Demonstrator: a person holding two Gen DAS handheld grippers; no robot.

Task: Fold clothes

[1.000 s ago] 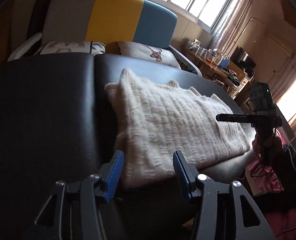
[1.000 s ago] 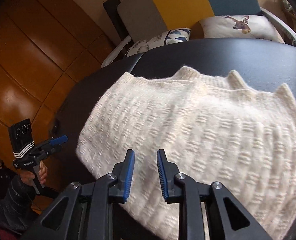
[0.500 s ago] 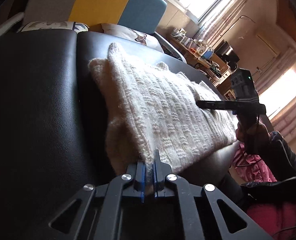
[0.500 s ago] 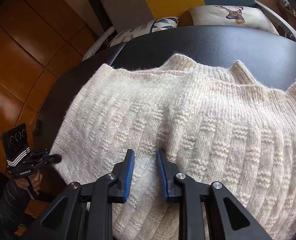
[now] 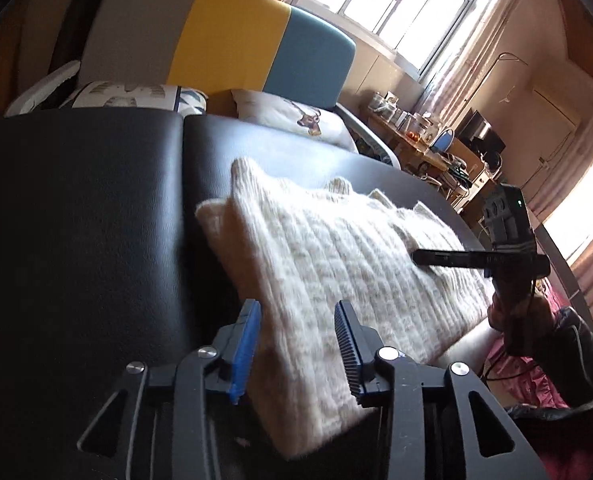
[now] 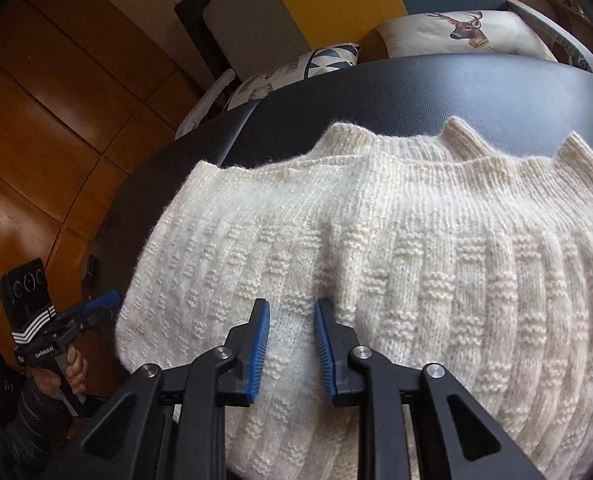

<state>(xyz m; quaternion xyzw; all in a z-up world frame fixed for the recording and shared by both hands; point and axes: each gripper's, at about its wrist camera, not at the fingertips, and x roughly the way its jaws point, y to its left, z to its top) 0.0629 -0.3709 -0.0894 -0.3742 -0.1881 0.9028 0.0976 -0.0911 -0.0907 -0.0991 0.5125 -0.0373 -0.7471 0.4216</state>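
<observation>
A cream knitted sweater (image 5: 336,264) lies folded on the black padded table (image 5: 76,220). My left gripper (image 5: 295,304) is at its near left corner. Its jaws are opening, the knit edge lies loose between them, and the pads do not press on it. In the right wrist view the sweater (image 6: 416,260) fills the table (image 6: 456,88). My right gripper (image 6: 291,303) hovers low over its near part with a narrow gap between the blue pads and nothing pinched. Each gripper shows in the other's view: the right gripper (image 5: 420,258) over the sweater's far side, the left gripper (image 6: 110,300) beside the table's left edge.
Behind the table stands a sofa (image 5: 224,36) with a grey, yellow and blue back and a deer cushion (image 5: 296,120). A cluttered desk (image 5: 424,148) sits under the window at right. Wooden floor (image 6: 36,140) lies beyond the table's left edge. A person's hand (image 6: 70,372) holds the left gripper.
Half a second ago my left gripper was shut on the sweater's near edge; it has let go and drawn back. My right gripper has moved from the near edge further over the sweater.
</observation>
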